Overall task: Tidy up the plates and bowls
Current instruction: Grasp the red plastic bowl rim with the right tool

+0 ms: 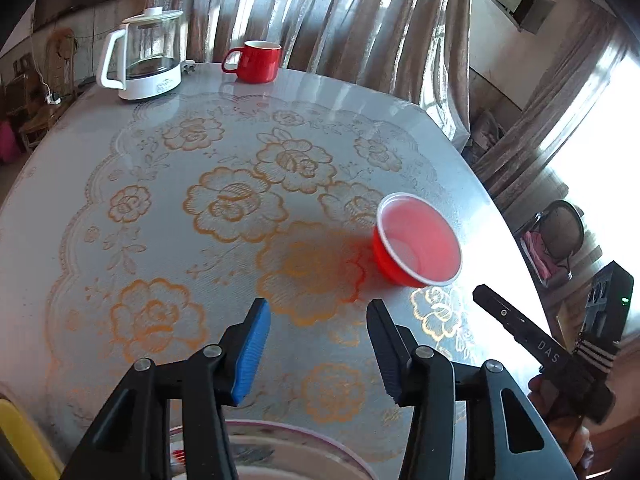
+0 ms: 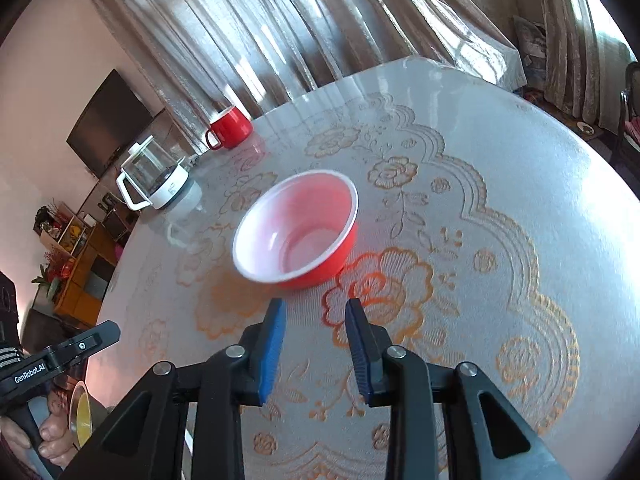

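Red bowl (image 2: 296, 232), white inside, standing upright and empty on the lace-patterned counter (image 2: 520, 184), apart from every other vessel; its open mouth and thin projecting rim make the near wall the natural place to take it. The right hand-held gripper (image 2: 316, 344) is aligned on that near wall, fingers parted with nothing between them and the tips just short of the rim, not touching: a posture that reads as an approach for a rim pinch, one finger inside and one outside. The left hand-held gripper (image 1: 318, 350) is likewise released and empty, held low over the counter with the bowl ahead and to its right, well clear of its fingers; it appears to wait rather than reach. Beneath it, at the near edge of the left view, lies part of a pale plate (image 1: 280, 452) with a darker rim, and a yellow object (image 1: 20, 440) shows at the corner, too cropped to identify; these probably mark where dishes are being gathered. At the far edge of the counter stand a red mug (image 1: 256, 62) and a glass kettle (image 1: 144, 56) on a white base, side by side near the curtain (image 1: 340, 12), out of the working area and not, by appearance, part of the sorting. The light bowl may slide or tip if pushed before the fingers close.
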Tool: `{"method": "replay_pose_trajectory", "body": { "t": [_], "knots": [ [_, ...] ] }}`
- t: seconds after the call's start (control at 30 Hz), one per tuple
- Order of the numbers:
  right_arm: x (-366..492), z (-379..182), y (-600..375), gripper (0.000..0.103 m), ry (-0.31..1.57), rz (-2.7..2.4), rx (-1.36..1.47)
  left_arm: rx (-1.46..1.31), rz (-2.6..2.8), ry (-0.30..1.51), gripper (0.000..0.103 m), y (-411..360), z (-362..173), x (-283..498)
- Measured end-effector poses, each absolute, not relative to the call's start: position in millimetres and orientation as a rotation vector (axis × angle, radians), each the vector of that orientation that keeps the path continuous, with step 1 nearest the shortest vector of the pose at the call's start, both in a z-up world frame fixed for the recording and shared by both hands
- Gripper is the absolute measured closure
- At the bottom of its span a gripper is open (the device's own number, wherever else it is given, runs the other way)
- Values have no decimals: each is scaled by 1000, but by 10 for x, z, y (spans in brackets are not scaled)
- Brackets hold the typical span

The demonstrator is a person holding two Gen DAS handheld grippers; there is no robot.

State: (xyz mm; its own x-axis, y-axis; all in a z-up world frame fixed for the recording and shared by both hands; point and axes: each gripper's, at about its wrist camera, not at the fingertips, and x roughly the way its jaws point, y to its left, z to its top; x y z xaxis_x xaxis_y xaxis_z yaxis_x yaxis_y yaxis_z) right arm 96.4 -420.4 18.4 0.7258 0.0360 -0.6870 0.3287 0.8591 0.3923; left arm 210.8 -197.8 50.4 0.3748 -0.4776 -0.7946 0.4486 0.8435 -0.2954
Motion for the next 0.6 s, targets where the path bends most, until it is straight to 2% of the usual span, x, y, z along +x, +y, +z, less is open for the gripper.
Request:
{"method": "replay_pose_trajectory", "body": {
  "t": [0.1, 0.47, 0.53, 0.57, 0.6],
  "knots": [
    [1108, 190, -4311, 79, 748, -131, 489, -27, -557, 1004, 64, -2314, 503, 2139],
    [1371, -43, -4532, 79, 792, -74, 548, -17, -510, 1056, 64, -2937, 176, 2515],
    [1382, -59, -4524, 80, 782, -73, 549, 14, -528, 1063, 80, -3007, 150, 2533],
    [1394, -62, -4508, 85, 782, -74, 539, 23, -541, 1062, 86, -3034, 141, 2525],
    [1401, -70, -4503, 87, 787, -81, 534, 26, -548, 1061, 88, -3048, 132, 2514]
  ]
}}
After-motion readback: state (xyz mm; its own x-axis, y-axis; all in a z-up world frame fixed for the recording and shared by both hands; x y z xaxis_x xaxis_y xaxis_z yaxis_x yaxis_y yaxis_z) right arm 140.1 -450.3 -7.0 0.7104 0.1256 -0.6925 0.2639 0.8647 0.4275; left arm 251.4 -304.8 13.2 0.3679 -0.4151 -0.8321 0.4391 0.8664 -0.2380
